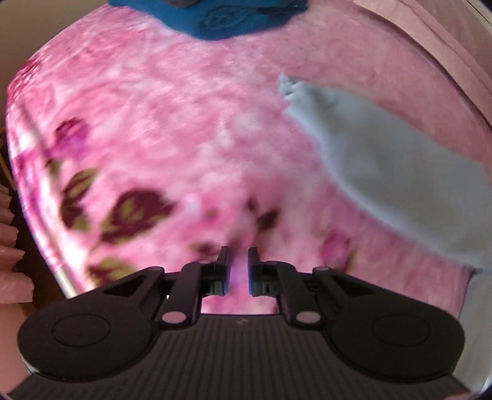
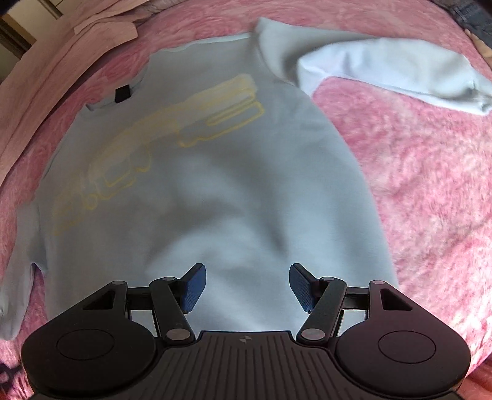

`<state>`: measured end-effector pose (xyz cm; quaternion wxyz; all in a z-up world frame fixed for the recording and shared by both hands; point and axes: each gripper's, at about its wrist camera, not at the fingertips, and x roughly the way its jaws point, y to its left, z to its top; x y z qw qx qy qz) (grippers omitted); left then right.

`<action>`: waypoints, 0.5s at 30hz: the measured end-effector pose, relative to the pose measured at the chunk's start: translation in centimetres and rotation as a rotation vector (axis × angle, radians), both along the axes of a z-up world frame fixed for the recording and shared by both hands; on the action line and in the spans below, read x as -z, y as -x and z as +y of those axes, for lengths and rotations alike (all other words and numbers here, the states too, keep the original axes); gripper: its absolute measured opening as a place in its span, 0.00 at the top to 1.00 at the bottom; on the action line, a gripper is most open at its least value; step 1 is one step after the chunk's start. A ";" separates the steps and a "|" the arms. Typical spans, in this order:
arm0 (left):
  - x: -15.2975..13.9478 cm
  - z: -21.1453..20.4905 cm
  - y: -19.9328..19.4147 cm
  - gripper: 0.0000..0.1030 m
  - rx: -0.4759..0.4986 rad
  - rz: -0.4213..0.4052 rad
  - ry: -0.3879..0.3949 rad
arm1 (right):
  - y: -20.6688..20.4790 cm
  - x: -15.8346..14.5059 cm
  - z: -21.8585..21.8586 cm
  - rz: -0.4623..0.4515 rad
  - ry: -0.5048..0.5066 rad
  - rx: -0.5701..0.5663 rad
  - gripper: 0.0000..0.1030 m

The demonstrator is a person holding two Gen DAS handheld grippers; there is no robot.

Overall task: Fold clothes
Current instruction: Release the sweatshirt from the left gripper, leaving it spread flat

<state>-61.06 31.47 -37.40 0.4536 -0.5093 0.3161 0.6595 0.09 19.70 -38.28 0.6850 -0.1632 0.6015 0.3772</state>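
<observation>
Lots of motion blur in the left wrist view, so the pink floral blanket [image 1: 160, 129] was mush, and only a sleeve of the pale blue sweatshirt [image 2: 215, 184] poked in from the edge. The sweatshirt lay flat on the blanket, front up, collar toward the far left, hem nearest the right gripper [image 2: 245, 287], whose jaws stood wide with nothing between them. The left gripper [image 1: 239, 267] was nearly closed on nothing, over bare blanket.

Pink floral bed [image 2: 430, 184], pale-blue sweatshirt [image 2: 215, 200], blue towel [image 1: 215, 21]
</observation>
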 end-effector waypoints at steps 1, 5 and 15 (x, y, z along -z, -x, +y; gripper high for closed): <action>-0.8 0.2 0.2 0.94 0.022 0.005 -0.030 | 0.1 -0.1 0.4 -0.005 0.001 -0.005 0.38; -5.1 4.3 -0.8 0.83 0.243 0.063 -0.228 | 0.2 -0.6 1.4 -0.031 0.005 -0.019 0.38; 0.9 17.1 -5.1 0.82 0.844 0.166 -0.098 | 0.9 -1.0 1.3 -0.056 0.017 0.021 0.38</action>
